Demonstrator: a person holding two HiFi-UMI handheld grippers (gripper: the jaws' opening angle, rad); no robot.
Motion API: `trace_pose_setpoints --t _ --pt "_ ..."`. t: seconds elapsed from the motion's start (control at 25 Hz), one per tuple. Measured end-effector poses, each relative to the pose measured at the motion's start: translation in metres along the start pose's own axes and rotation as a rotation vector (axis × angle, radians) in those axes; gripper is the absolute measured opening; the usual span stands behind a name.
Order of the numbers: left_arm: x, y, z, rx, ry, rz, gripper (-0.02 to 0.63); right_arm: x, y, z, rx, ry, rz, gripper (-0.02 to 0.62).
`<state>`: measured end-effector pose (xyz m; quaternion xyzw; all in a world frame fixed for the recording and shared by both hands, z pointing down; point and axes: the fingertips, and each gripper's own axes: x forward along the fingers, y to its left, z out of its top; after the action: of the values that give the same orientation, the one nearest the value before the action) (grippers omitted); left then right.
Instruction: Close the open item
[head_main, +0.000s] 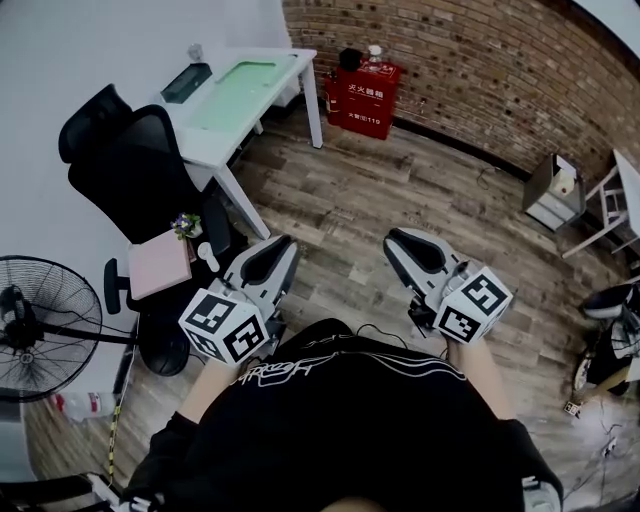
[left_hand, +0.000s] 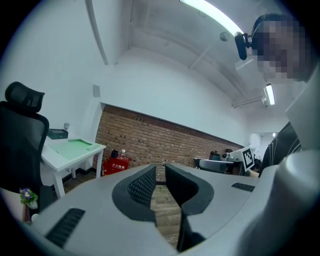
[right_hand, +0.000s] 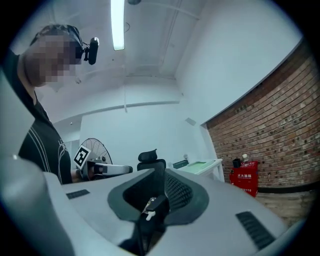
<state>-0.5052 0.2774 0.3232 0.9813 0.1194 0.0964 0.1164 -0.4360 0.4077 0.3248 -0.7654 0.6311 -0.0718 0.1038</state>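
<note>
A person stands on a wood floor holding the left tool (head_main: 275, 245) and the right tool (head_main: 398, 240) close to the body. Each tool is closed or nearly so and holds nothing. No view shows for certain which item is open. The likeliest seems to be a dark box (head_main: 187, 82) at the far end of a white surface (head_main: 205, 150), well away from both tools. A black chair (head_main: 130, 160) stands between the person and the surface.

The step in hand appears to be the approach. To do it well, the person would go round the chair, face the box squarely and check where its lid hinges before a tool touches it.

The head view alone shows the full floor layout and a fan (head_main: 40, 320) at the left. The left tool's view shows a thin gap between its jaws, with floor visible through it. The right tool's view shows its jaws closed. Neither shows inside the box.
</note>
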Motion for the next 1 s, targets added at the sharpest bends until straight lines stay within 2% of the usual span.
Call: trace_pose_setpoints --t 0.08,0.12,0.36,0.44,0.72,1.0 --pt "0.001 0.006 0.0 -0.008 -0.006 -0.002 0.156 0.004 -0.007 -0.003 -0.003 0.008 -0.019 0.074" --pt "0.001 0.01 -0.002 -0.015 -0.009 0.0 0.186 0.005 -0.011 -0.006 -0.004 0.012 -0.031 0.088" --pt "0.007 0.049 -0.006 -0.045 -0.032 0.059 0.261 0.024 -0.04 -0.019 0.008 0.042 -0.068 0.224" --pt "0.014 0.067 -0.01 -0.06 -0.029 0.089 0.273 0.033 -0.052 -0.022 0.005 0.055 -0.076 0.261" --pt "0.063 0.146 -0.014 -0.116 -0.004 0.166 0.302 0.091 -0.112 -0.032 0.004 0.107 -0.087 0.282" --pt "0.15 0.247 0.014 -0.153 0.018 0.186 0.314 0.186 -0.205 -0.029 0.045 0.172 -0.099 0.291"
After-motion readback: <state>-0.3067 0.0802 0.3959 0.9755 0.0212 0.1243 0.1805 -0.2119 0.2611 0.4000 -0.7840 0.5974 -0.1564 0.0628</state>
